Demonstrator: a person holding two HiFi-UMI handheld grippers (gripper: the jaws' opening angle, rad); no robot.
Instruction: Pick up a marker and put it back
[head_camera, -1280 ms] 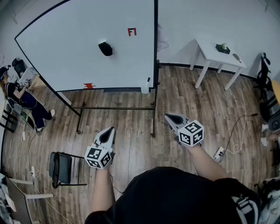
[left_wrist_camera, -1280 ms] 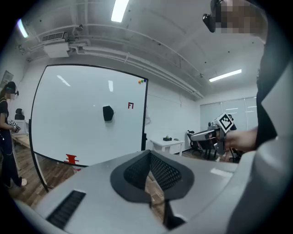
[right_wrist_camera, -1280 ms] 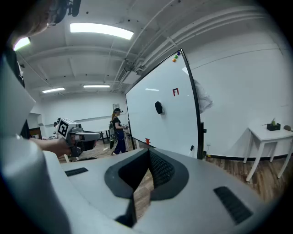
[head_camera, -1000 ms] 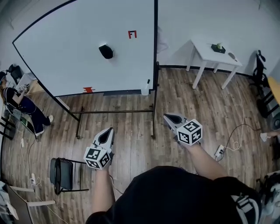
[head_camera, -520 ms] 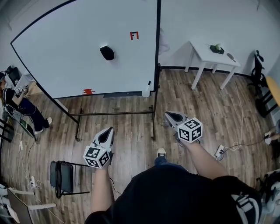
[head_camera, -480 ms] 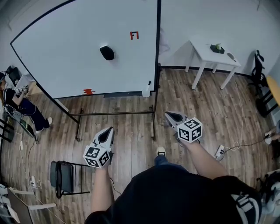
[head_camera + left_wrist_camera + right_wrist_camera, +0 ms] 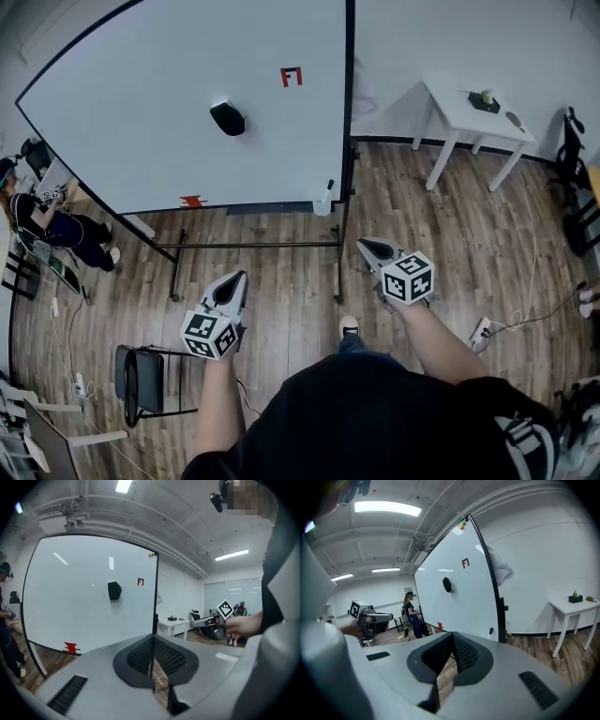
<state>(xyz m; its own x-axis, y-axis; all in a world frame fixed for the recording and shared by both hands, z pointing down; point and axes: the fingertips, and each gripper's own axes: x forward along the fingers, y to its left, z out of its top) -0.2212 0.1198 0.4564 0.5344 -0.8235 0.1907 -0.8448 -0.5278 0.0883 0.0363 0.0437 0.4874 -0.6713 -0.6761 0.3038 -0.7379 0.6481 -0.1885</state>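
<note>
Because the marker apparently stands well apart at the whiteboard's lower right corner, left tool and right tool are held out closed and empty, pointed toward it, presumably for approach.

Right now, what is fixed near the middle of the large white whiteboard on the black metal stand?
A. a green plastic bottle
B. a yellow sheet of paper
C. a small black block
C: in the head view a small black block sits on the large white whiteboard, lower and to the left of the small red mark.
</note>
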